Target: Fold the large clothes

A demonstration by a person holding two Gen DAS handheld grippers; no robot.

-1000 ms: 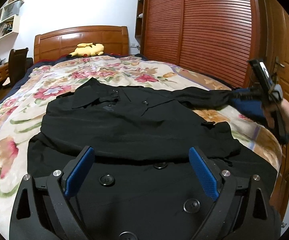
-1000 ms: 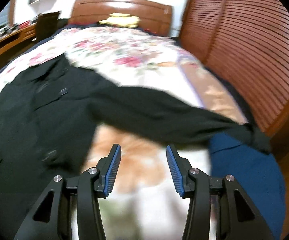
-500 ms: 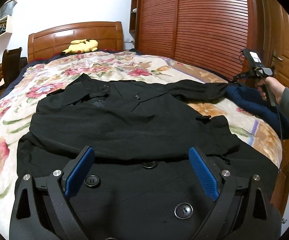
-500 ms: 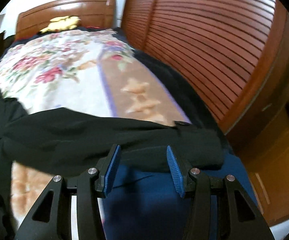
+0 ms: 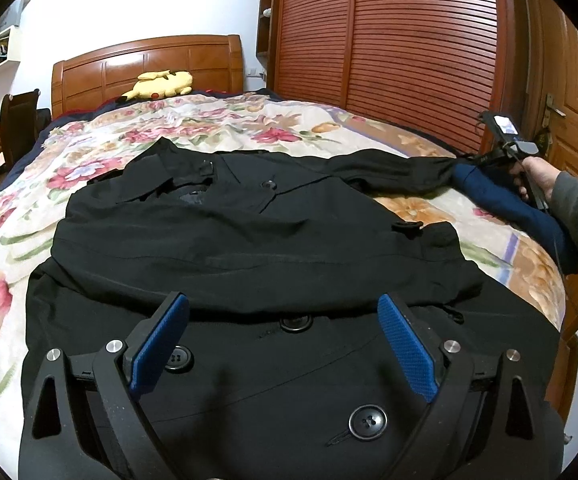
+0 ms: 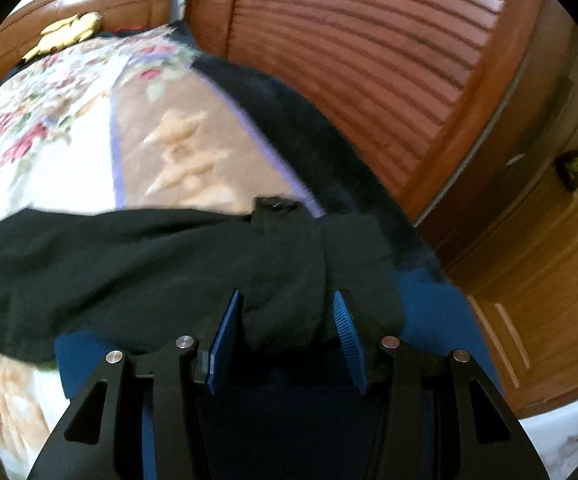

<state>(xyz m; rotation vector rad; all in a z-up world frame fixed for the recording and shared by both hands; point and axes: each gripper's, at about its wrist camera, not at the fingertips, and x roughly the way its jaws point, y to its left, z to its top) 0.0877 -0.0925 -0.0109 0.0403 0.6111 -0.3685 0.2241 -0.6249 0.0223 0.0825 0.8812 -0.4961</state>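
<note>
A black buttoned coat (image 5: pixel 249 240) lies spread front-up on the bed, its right sleeve (image 5: pixel 393 172) stretched out toward the bed's right edge. My left gripper (image 5: pixel 283 300) hovers open over the coat's lower front, with nothing between its pads. A hand holds my right gripper (image 5: pixel 489 156) at the end of that sleeve. In the right wrist view the bunched sleeve cuff (image 6: pixel 285 280) sits between the blue pads of the right gripper (image 6: pixel 287 298). Its jaws are closing, and a thin gap still shows beside the cloth.
A dark blue cloth (image 6: pixel 429 312) lies under the cuff at the bed's right edge. The floral bedspread (image 5: pixel 129 140) covers the bed, with a yellow plush toy (image 5: pixel 161 84) by the headboard. Louvred wardrobe doors (image 5: pixel 389 60) and a wooden door (image 5: pixel 569 100) stand close on the right.
My right gripper has travelled along the sleeve to the right, from the bedspread to the cuff, which now sits between its jaws. The left gripper has stayed put.
</note>
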